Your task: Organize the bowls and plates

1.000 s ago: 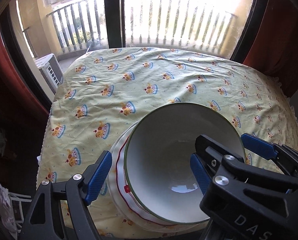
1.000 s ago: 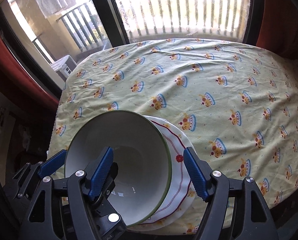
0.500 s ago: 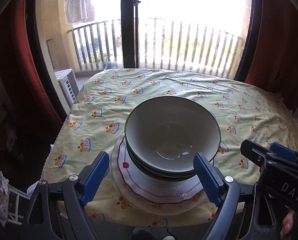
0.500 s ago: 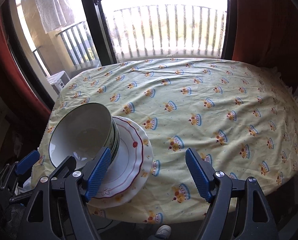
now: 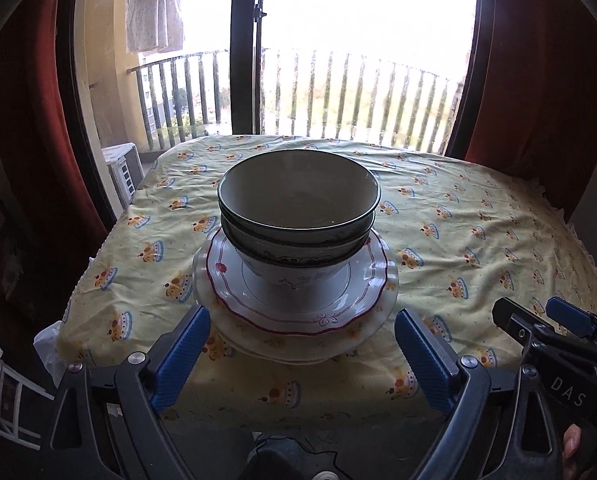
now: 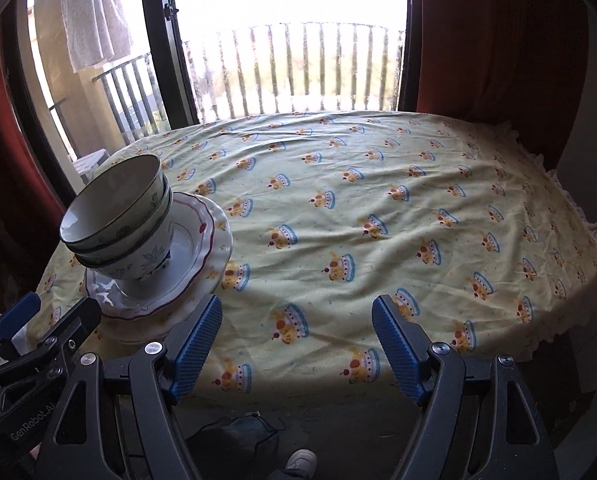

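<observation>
Stacking complete: bowls [image 5: 298, 216] nested on plates [image 5: 298, 300] for compactness.
Left gripper [image 5: 298, 356] and right gripper [image 6: 296, 350]: jaws released, empty, clear of stack.

Both hand-held grippers, left [image 5: 298, 356] and right [image 6: 296, 344], have drawn back from the bowl stack [image 5: 298, 216], jaws spread.

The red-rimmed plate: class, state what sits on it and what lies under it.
Two nested bowls stand on the red-rimmed plate. Under it, a plain plate's edge shows; anything further beneath is hidden.

Both wrist views face the window, sharing the bowl stack [image 5: 298, 216] near the table's front edge.
</observation>
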The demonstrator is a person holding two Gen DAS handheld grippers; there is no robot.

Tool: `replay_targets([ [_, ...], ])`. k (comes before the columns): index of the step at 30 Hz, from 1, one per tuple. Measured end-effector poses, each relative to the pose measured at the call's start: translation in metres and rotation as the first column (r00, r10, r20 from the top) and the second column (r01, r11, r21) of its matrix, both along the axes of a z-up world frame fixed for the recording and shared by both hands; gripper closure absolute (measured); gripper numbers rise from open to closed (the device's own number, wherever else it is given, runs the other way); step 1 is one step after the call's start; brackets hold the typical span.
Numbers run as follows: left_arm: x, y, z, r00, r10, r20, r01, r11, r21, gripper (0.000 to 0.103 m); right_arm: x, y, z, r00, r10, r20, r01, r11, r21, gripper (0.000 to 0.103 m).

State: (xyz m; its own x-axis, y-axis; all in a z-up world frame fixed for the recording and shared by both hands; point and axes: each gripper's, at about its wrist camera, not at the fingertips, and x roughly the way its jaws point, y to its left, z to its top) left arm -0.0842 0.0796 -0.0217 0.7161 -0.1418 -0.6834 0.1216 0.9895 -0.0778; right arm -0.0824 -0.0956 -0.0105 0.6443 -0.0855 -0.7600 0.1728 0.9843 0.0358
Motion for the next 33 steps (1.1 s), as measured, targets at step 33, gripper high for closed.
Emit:
replay_targets([
  [33, -0.027, -0.019, 0.005, 0.999, 0.018, 0.037, -0.018, 1.0, 0.008, 0.0, -0.031, -0.018, 0.006, 0.999, -0.014, 0.048, 0.015, 1.0, -0.018, 0.014],
])
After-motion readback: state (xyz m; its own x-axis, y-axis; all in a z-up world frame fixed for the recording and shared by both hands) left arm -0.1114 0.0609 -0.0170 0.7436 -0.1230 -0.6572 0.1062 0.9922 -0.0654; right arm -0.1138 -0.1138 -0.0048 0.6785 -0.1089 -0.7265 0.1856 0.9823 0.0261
